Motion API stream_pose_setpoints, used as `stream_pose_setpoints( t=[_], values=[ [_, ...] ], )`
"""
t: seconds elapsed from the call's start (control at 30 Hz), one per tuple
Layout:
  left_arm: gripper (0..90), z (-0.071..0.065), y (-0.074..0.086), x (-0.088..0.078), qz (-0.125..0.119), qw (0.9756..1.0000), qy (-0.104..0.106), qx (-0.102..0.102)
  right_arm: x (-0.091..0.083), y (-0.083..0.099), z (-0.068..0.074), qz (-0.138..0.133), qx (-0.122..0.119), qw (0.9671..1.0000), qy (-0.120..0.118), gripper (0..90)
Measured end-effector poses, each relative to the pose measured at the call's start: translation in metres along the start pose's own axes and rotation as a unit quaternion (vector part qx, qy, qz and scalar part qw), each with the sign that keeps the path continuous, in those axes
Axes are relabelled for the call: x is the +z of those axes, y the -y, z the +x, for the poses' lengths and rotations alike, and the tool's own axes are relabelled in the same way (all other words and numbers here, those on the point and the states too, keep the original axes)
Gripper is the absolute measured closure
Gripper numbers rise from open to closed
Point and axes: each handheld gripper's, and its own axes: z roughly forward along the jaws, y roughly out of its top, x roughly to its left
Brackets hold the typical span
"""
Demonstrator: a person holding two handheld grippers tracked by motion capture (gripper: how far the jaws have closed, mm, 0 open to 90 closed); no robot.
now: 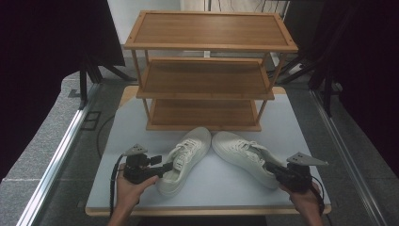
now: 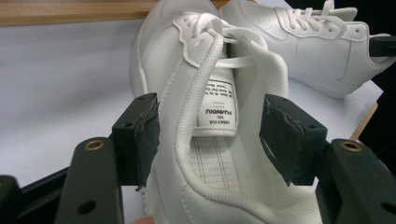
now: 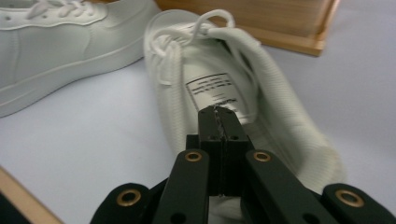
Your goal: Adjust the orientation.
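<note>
Black jaws of the left gripper (image 2: pixel 208 140) stand spread wide in the left gripper view, one on either side of the heel opening of the left white sneaker (image 2: pixel 205 93); the pads are apart from the collar, and the tongue with its printed label lies between them. Seen from the high view, this gripper (image 1: pixel 162 165) sits at the heel end of that sneaker (image 1: pixel 186 157), held in the person's left hand (image 1: pixel 131 188). Over on the other side, the right gripper (image 3: pixel 219 116) has its jaws pressed together, tips poised at the heel opening of the right white sneaker (image 3: pixel 233 93), just below the label on the tongue; whether they pinch any fabric cannot be told. From above, the right gripper (image 1: pixel 277 170) meets the heel of its sneaker (image 1: pixel 244 155), with the right hand (image 1: pixel 306 195) behind it near the table edge. Both sneakers lie on the pale table (image 1: pixel 211 183), toes almost touching and heels splayed outward, just in front of the bottom tier of a three-tier wooden shoe rack (image 1: pixel 207 61).
</note>
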Motion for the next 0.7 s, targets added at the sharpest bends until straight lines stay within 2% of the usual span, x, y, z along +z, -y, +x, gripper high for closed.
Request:
stream_pose_setpoints(
  t=[0.07,0.17,0.37,0.53,0.7],
  values=[
    [37.9,0.0,0.0,0.0,-0.001,1.0,0.0,0.001,0.0,0.0,0.001,0.003,-0.005,1.0,-0.001,89.3],
    [37.9,0.001,0.0,-0.001,-0.006,1.0,0.0,-0.002,-0.002,0.0,-0.002,-0.006,0.005,1.0,-0.004,89.2],
    [39.0,0.004,-0.001,-0.016,-0.047,0.9989,-0.008,0.004,-0.009,-0.005,-0.007,-0.032,-0.001,0.9995,0.008,84.2],
    [38.8,0.004,-0.001,-0.03,-0.059,0.9981,-0.013,0.008,-0.015,-0.012,-0.009,-0.063,-0.01,0.9978,0.018,71.6],
    [38.5,0.006,-0.01,-0.041,-0.07,0.9973,-0.021,0.011,-0.021,-0.023,-0.014,-0.082,-0.036,0.9959,0.016,58.7]
  ],
)
